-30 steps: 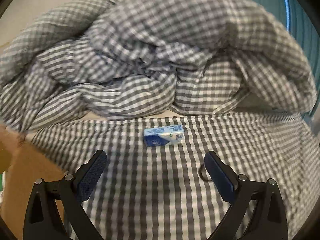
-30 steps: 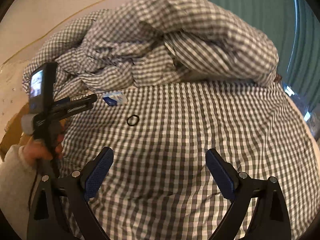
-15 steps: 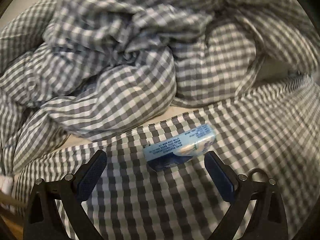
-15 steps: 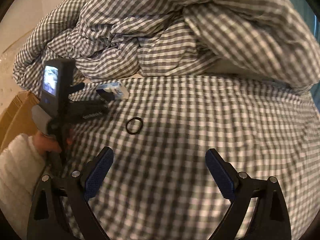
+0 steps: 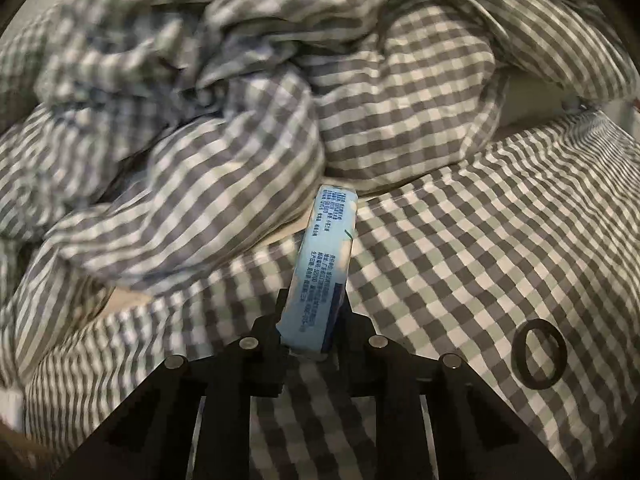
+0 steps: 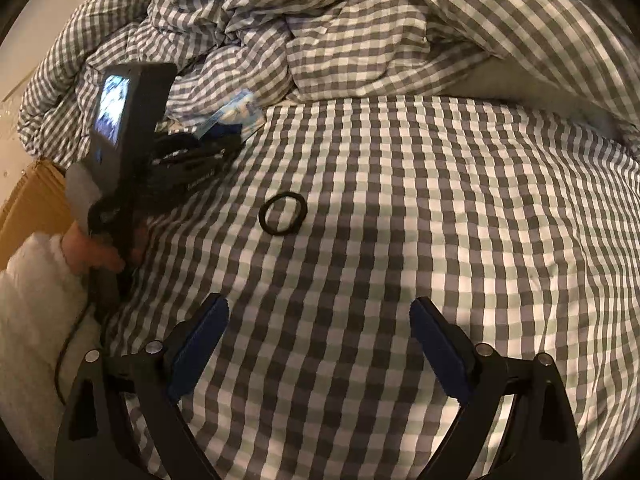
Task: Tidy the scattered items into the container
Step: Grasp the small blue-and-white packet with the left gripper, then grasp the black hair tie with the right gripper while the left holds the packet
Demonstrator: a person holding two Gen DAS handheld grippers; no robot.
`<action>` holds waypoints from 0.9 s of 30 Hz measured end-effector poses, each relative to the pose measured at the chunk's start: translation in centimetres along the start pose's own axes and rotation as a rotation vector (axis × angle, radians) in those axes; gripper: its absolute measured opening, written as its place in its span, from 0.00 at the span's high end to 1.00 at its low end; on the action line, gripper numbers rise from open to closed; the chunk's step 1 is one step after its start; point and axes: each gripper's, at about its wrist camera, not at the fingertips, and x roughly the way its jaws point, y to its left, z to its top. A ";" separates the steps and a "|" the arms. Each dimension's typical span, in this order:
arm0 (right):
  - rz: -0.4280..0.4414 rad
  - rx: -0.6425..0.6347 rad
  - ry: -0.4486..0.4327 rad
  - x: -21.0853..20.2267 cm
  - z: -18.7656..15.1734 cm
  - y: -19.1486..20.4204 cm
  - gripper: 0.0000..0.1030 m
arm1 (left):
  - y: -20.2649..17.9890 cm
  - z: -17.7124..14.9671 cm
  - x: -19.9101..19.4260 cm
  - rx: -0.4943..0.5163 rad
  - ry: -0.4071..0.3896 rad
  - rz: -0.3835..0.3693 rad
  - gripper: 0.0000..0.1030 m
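A light-blue tissue pack (image 5: 326, 248) stands on edge between the fingers of my left gripper (image 5: 314, 308). The jaws are closing and the pads press its near end. In the right wrist view the same pack (image 6: 244, 114) shows at the tip of the left gripper (image 6: 218, 136), close to the bunched duvet. A black hair tie (image 6: 282, 213) lies flat on the checked sheet, ahead of my right gripper (image 6: 318, 316). That gripper's jaws are wide, closing slightly, with nothing between them. The hair tie (image 5: 539, 354) also lies to the right of the left gripper.
A crumpled grey-checked duvet (image 6: 360, 20) is piled along the far side of the bed. A cardboard box (image 6: 36, 196) stands at the left edge of the bed, behind the hand (image 6: 86, 252) and pale sleeve that hold the left gripper.
My left gripper came down on the tissue pack and closed on it, and the pack turned from flat to on edge. My right gripper moved lower and nearer the hair tie.
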 end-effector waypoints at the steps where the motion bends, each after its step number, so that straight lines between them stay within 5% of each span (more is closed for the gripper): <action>1: -0.003 -0.006 0.000 0.1 0.2 0.2 0.15 | 0.3 -0.2 -0.5 -0.044 0.003 -0.002 0.81; 6: -0.025 -0.044 -0.004 0.7 1.1 1.1 0.20 | 2.1 -2.8 -2.9 -0.276 0.037 0.081 0.81; 9: -0.050 -0.088 0.011 1.8 1.6 1.9 0.20 | 2.4 -3.7 -3.5 -0.272 0.043 0.119 0.81; 11: -0.078 -0.130 0.023 3.2 2.1 2.8 0.20 | 3.1 -3.8 -4.0 -0.298 0.017 0.069 0.81; 20: -0.133 -0.177 0.031 7.9 4.4 5.2 0.21 | 3.8 -3.3 -3.7 -0.316 0.027 0.065 0.81; 21: -0.137 -0.180 0.027 8.1 4.5 5.3 0.25 | 4.0 -3.4 -3.8 -0.326 0.025 0.065 0.81; 23: -0.095 -0.167 0.033 8.0 4.8 5.5 0.55 | 4.2 -3.4 -4.0 -0.331 0.023 0.063 0.81; 24: -0.095 -0.167 0.035 7.8 4.9 5.6 0.84 | 4.3 -3.4 -4.0 -0.332 0.022 0.066 0.81; 25: -0.119 -0.180 0.047 7.7 4.8 5.8 0.96 | 4.2 -3.4 -4.0 -0.331 0.022 0.060 0.81; 27: -0.130 -0.183 0.045 7.2 4.5 5.8 0.96 | 4.1 -3.3 -4.1 -0.329 0.017 0.043 0.81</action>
